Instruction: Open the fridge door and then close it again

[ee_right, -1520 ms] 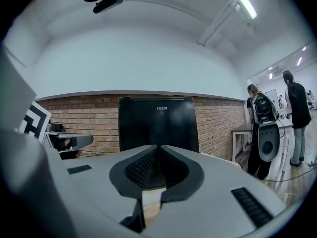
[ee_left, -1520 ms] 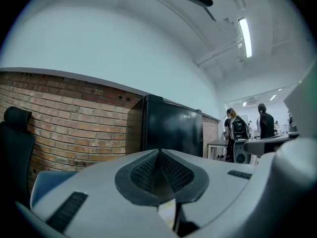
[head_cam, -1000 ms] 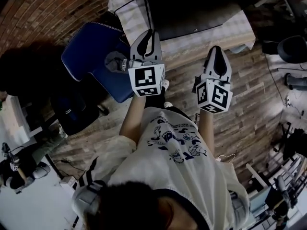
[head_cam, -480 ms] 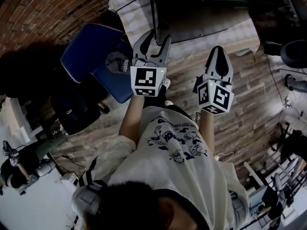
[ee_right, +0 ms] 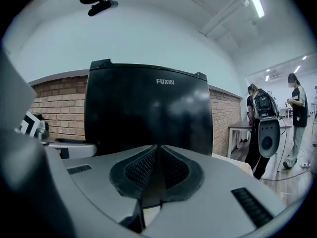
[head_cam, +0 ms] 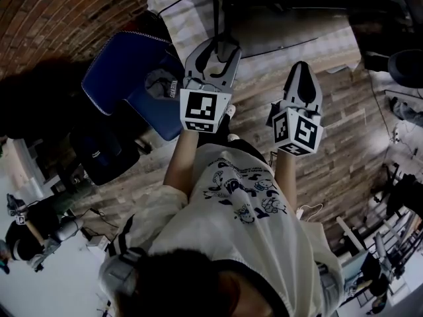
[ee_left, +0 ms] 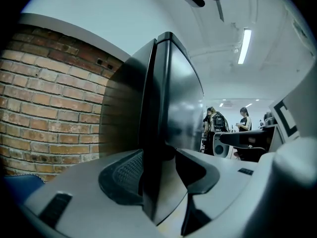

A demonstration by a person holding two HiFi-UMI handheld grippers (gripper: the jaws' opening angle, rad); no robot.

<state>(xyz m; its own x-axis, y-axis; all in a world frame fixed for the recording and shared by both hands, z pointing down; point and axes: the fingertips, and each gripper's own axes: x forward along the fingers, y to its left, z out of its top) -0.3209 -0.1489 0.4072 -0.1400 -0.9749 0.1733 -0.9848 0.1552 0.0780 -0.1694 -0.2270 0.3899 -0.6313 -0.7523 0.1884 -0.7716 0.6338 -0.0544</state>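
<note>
L gripper [head_cam: 217, 46] open astride the fridge door edge [ee_left: 151, 108]; R gripper [head_cam: 301, 71] shut, facing the door front.
L jaws have just been opening and stand wide apart. The door's upright edge runs up btwn them, pads apparently not pressing it. R jaws are together, empty. The black fridge [ee_right: 148, 113] stands straight ahead of both tools. L is nearer the edge, so it looks best placed to clamp and pull.

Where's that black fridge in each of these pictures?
Head view: the fridge sits top centre, seen from above.
Left gripper view: the fridge fills the middle, seen edge-on.
Right gripper view: the fridge is centred, front-on.
Shared landmark: the brick wall, left of it in all three.
</note>
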